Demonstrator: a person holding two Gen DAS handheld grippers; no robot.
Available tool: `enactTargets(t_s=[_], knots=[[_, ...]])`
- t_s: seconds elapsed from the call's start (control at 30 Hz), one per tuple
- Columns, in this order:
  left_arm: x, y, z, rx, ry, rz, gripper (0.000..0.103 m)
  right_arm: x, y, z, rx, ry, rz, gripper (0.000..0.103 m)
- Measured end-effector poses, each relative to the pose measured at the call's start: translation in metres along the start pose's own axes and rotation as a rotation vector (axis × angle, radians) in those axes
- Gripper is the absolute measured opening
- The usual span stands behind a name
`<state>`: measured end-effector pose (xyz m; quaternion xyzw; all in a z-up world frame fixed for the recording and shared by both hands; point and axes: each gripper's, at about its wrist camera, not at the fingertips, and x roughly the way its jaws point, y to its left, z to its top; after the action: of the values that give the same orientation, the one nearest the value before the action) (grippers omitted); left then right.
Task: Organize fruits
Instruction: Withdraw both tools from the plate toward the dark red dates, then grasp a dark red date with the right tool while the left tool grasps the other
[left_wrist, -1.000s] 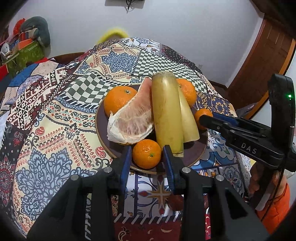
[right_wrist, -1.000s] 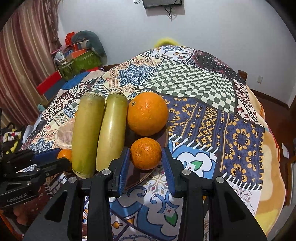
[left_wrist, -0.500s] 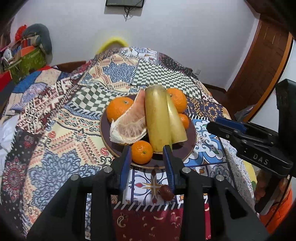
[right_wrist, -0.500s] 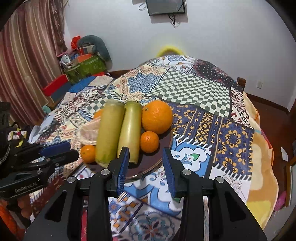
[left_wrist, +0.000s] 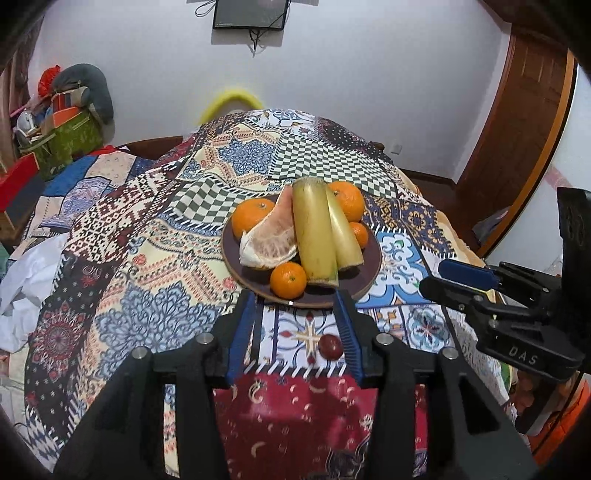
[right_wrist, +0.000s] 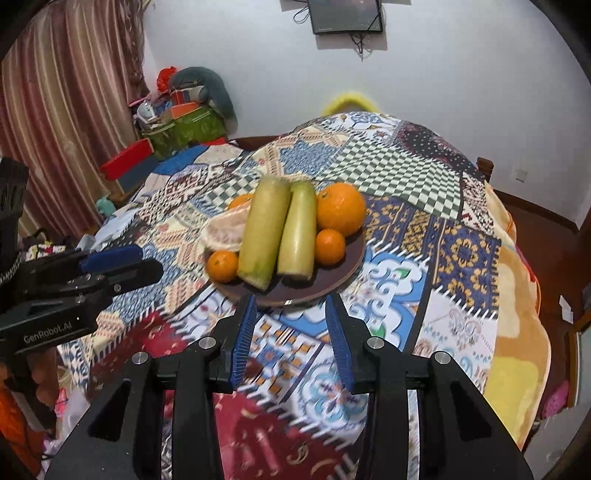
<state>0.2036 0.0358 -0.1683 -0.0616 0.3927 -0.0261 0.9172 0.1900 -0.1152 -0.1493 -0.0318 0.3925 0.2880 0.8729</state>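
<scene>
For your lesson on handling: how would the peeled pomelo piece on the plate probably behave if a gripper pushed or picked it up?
The peeled pomelo piece shows bare pulp and ragged white pith, so it is probably soft and would likely dent or tear under a firm pinch. Its wedge shape lies flat against the plate, so it should slide rather than roll. It leans on the thick green stalk, which may stop a push.
</scene>
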Motion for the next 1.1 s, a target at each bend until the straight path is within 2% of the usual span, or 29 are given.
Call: enactTargets(t_s=[0.47, 0.73, 0.8, 0.87, 1.1], knots=[[0.007, 0.004, -0.043, -0.018, 0.104, 0.001, 0.049, 0.035, 0.023, -0.034, -0.009, 0.153, 0.048, 0.038], [0.015, 0.004, -0.053, -0.024, 0.139, 0.0, 0.049, 0.048, 0.031, -0.036, -0.031, 0.171, 0.057, 0.037], [0.017, 0.004, -0.054, -0.026, 0.147, -0.001, 0.049, 0.05, 0.033, -0.038, -0.041, 0.173, 0.058, 0.029], [0.019, 0.002, -0.054, -0.027, 0.154, -0.006, 0.049, 0.051, 0.034, -0.041, -0.054, 0.171, 0.048, 0.025], [0.029, -0.009, -0.053, -0.01, 0.17, -0.018, 0.049, 0.043, 0.029, -0.042, -0.043, 0.14, 0.045, 0.025]])
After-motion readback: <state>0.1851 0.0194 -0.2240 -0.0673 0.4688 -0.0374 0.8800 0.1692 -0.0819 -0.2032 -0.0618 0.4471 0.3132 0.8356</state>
